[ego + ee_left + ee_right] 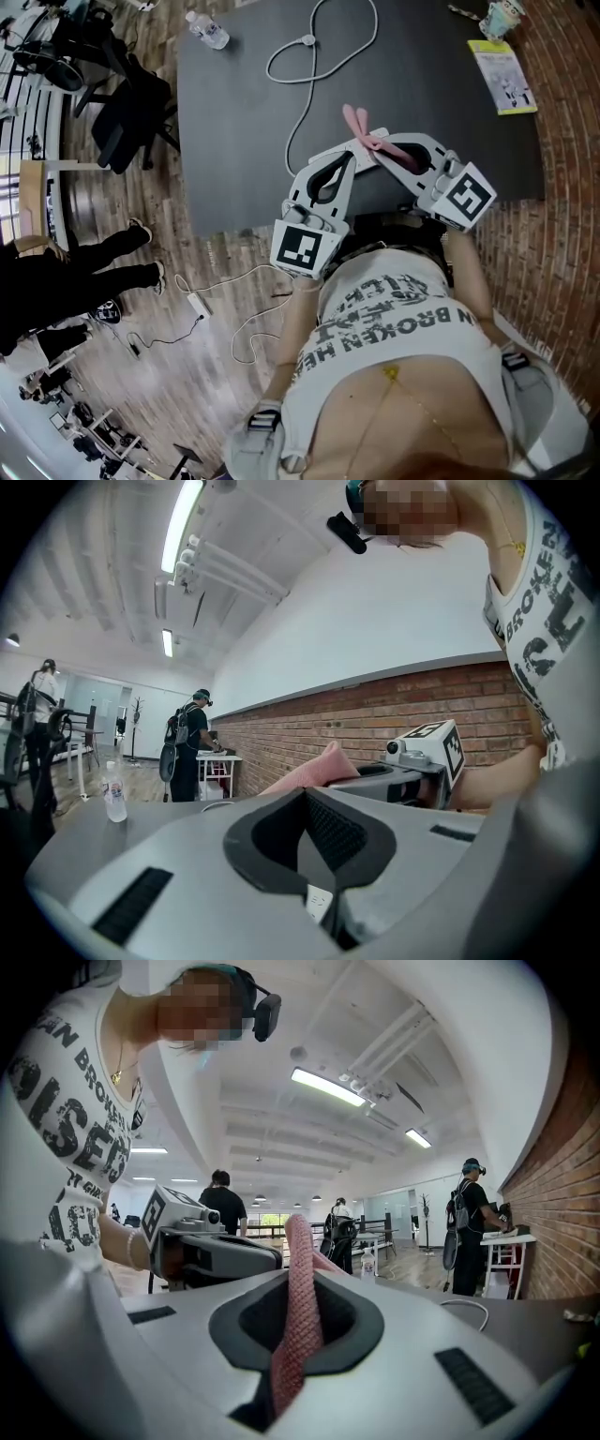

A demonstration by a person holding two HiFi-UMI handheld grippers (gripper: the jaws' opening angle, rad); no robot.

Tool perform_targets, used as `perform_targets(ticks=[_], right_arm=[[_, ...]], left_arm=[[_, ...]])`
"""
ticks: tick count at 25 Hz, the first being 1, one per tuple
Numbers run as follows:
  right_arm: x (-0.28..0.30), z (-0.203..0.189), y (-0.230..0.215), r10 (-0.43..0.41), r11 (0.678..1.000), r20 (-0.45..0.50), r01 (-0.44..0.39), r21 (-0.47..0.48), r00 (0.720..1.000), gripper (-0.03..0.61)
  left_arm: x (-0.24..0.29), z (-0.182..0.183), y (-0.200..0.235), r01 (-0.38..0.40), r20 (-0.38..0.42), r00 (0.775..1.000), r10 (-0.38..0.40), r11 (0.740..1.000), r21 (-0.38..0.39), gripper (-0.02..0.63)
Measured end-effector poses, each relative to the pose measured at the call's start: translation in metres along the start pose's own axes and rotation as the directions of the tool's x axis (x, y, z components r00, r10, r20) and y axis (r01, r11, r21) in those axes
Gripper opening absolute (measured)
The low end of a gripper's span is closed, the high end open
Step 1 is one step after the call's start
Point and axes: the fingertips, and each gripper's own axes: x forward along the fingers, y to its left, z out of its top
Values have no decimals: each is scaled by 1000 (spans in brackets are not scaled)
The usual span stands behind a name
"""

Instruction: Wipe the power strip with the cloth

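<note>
Right gripper clamped on pink knit cloth. Cloth likely soft, light, limp, flops past jaws; best gripped at bunched middle. Left gripper closed, nothing clearly held.

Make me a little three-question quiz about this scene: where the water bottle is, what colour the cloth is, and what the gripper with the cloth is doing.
1. Where does the water bottle stand?
A. On the dark table, near its far left corner
B. In a sink
C. On a shelf

2. What colour is the cloth?
A. Blue
B. Pink
C. Green

3. How do the jaws of the right gripper stand?
A. Wide apart and empty
B. Shut on the cloth
C. Shut on a spoon

Answers:
1 A, since the head view shows the bottle upright on the table top by the far left corner.
2 B, since the cloth is pink in all three views.
3 B, since the right gripper view shows the cloth pinched between the closed jaws.
</note>
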Motion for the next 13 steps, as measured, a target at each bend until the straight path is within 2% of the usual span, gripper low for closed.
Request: perform_targets(ticks=[8, 13], right_arm=[[-7, 3, 5, 6, 1000, 6, -6, -3, 1000, 15], [-9, 5, 9, -4, 1000, 21, 4, 28, 1000, 15]], left_arm=[[-3, 3, -5, -16, -1, 1000, 16, 1000, 13, 8], [-8, 1, -10, -21, -11, 1000, 22, 999, 23, 8]])
